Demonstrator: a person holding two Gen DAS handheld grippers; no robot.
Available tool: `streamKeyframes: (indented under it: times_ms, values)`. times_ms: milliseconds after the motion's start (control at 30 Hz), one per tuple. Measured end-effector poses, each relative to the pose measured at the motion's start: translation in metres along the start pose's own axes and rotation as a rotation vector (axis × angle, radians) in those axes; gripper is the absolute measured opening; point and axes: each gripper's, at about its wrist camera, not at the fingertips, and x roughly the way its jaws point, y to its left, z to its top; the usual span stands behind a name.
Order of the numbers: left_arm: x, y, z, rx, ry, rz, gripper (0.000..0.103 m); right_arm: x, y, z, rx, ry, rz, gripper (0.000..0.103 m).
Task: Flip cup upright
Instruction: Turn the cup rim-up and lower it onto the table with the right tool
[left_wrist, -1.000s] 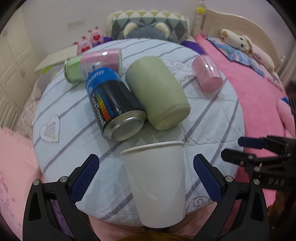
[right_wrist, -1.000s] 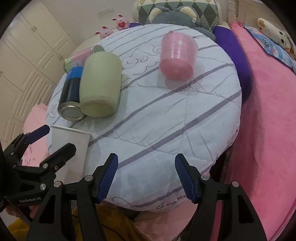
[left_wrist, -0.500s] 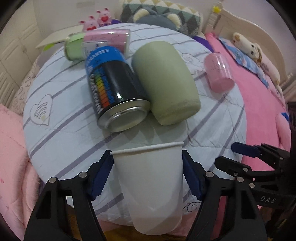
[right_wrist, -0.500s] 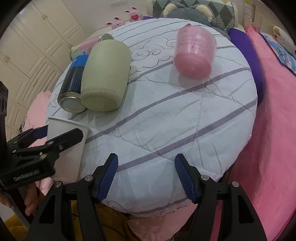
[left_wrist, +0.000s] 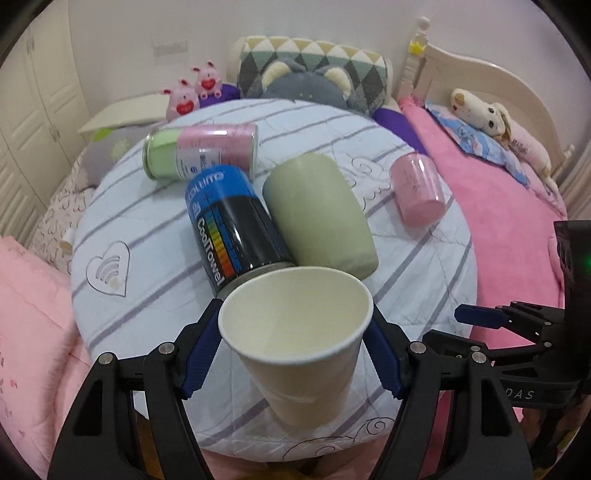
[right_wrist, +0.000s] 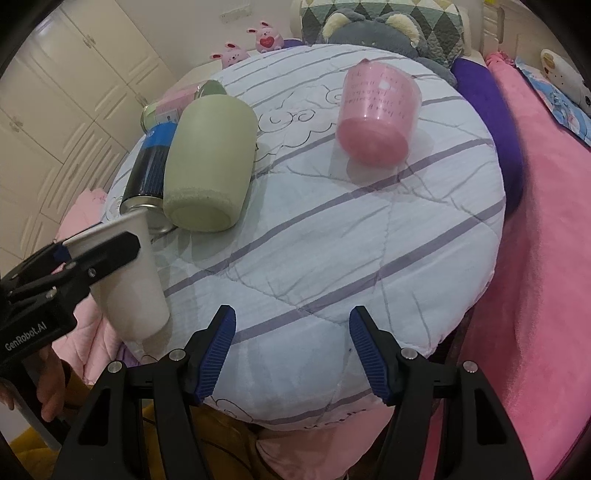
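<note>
Your left wrist view looks forward and down from the near edge of the round cushion (left_wrist: 424, 266), close over it. Your right wrist view faces the same cushion (right_wrist: 369, 240) from further right. Both share the green cup (left_wrist: 317, 210) (right_wrist: 210, 162) and pink cup (left_wrist: 417, 188) (right_wrist: 376, 118).

The paper cup (left_wrist: 295, 343) looks matt and smooth. The gripper pads (right_wrist: 218, 354) are ribbed blue rubber on black plastic. The can (left_wrist: 232, 225) is glossy printed metal. The green cup (right_wrist: 210, 166) is matt with a rough base; the pink cup (right_wrist: 376, 118) is translucent plastic. The cushion (right_wrist: 369, 236) is quilted cloth.
</note>
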Motion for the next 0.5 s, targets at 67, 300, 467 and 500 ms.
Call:
streamKeyframes:
  times_ms: [67, 300, 467, 500]
  values:
    - [-0.003, 0.000, 0.001, 0.008, -0.010, -0.004, 0.074, -0.002, 0.000, -0.001, 0.002, -0.005, -0.002, 0.066]
    - [-0.003, -0.005, -0.001, 0.052, -0.016, 0.030, 0.075, -0.006, 0.001, 0.000, -0.009, -0.010, -0.017, 0.066]
    - [0.000, -0.007, -0.008, 0.069, -0.007, 0.039, 0.090, -0.003, 0.006, -0.002, -0.013, 0.003, -0.020, 0.066]
    - [0.000, -0.008, -0.009, 0.076, -0.012, 0.043, 0.091, -0.003, 0.007, -0.003, -0.016, 0.005, -0.021, 0.066]
